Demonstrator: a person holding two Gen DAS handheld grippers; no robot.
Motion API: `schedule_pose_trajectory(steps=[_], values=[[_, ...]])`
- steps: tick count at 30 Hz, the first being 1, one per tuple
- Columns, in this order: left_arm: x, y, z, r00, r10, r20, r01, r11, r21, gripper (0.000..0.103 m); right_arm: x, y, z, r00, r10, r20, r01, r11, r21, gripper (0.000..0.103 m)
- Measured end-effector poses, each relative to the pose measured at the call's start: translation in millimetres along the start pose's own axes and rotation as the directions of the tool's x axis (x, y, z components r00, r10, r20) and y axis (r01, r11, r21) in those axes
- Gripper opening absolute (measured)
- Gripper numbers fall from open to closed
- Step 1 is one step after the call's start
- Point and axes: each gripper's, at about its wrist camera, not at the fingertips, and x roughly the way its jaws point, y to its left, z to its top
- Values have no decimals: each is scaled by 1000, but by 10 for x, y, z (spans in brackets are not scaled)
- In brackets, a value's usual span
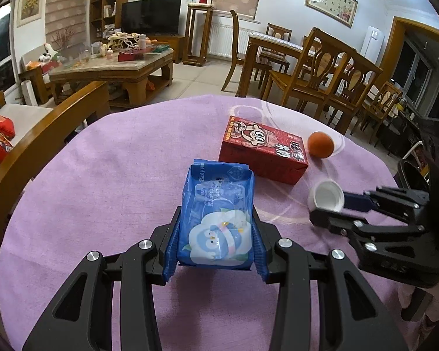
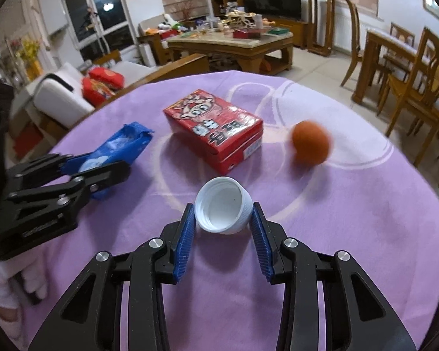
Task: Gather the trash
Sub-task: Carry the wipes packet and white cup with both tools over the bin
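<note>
Two grippers clamp trash above a purple tablecloth: left gripper squeezes a soft, crinkly blue wipes pack; right gripper pinches a light, rigid white bottle cap by its ribbed sides.

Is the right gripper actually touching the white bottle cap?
Touching. The right wrist view shows the white bottle cap squeezed between both blue pads of the right gripper, no gap either side.

"OPEN" printed on blue wipes pack, Chinese characters on red carton
</note>
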Motion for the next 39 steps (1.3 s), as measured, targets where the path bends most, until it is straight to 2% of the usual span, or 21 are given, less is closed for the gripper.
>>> schedule_pose_trajectory(steps=[6,13,17,25,32,39], values=[[-101,-75,-3,998,-14,59,13,1000,19,41,-361,-42,-169,994,84,73,-87,996,35,38],[-344,-496,-10,990,-37,138,25,996,85,41,-990,-266,-384,974,119,193,-131,990,52,38],[-464,-908,-49,982,-72,172,48,988,144,41,-1351,-501,-545,960,101,259,-126,989,79,38],[-617,-1797,-43,958,-193,212,139,959,245,41,-1995,-1062,-907,938,45,344,-100,985,144,39],[-561,-2586,-22,939,-283,197,205,918,340,41,-2517,-1681,-1327,913,-42,405,-55,973,226,39],[-358,-3245,-59,925,-348,153,260,872,415,41,-2949,-2397,-1803,886,-139,441,-20,941,337,39]])
